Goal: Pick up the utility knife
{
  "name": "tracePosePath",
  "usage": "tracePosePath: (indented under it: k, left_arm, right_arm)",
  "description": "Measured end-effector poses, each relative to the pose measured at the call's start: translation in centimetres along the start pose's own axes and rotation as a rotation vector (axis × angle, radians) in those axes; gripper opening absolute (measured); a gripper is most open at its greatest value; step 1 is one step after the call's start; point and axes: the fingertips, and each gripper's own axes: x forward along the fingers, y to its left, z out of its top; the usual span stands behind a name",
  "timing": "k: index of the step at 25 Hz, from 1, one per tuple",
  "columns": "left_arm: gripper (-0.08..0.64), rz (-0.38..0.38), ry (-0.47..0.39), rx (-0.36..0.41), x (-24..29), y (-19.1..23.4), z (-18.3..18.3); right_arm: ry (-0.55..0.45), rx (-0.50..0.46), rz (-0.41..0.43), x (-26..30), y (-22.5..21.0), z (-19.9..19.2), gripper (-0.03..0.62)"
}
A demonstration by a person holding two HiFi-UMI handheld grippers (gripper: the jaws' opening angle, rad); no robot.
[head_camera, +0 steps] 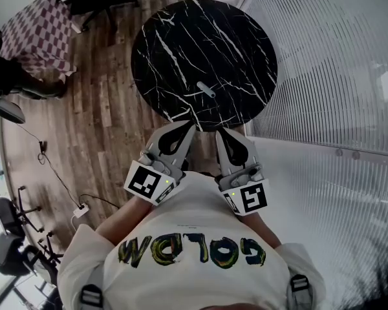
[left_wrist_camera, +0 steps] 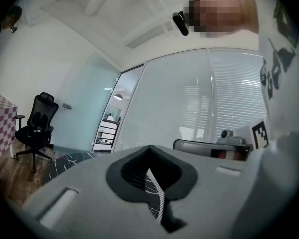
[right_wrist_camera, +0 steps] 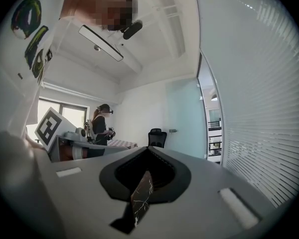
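The utility knife, a small pale grey bar, lies near the middle of the round black marble table. Nothing touches it. My left gripper and right gripper are held side by side close to the person's chest, and their tips reach the table's near edge, short of the knife. Both point level toward the table. In the left gripper view the jaws meet at the tip with nothing between them. In the right gripper view the jaws are likewise shut and empty. The knife appears in neither gripper view.
A checkered tablecloth and black office chairs stand at the far left on the wooden floor. A cable and power strip lie on the floor. A glass wall with blinds runs along the right. Another person stands in the background.
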Motion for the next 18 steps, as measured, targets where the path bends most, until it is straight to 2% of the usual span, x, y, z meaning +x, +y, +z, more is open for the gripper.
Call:
tracePosePath:
  k: [10,18]
  left_arm:
    - [0.0,0.016,0.023,-0.004,1.0,1.6,-0.6]
    - [0.0,0.023,0.037,-0.007,2.1,0.9,-1.1]
  right_arm:
    - [0.001,-0.002,0.006,1.7,-1.2,-0.5,0.002]
    - [0.013,0.001,0.027,1.1,-2.0,-0.8,0.002]
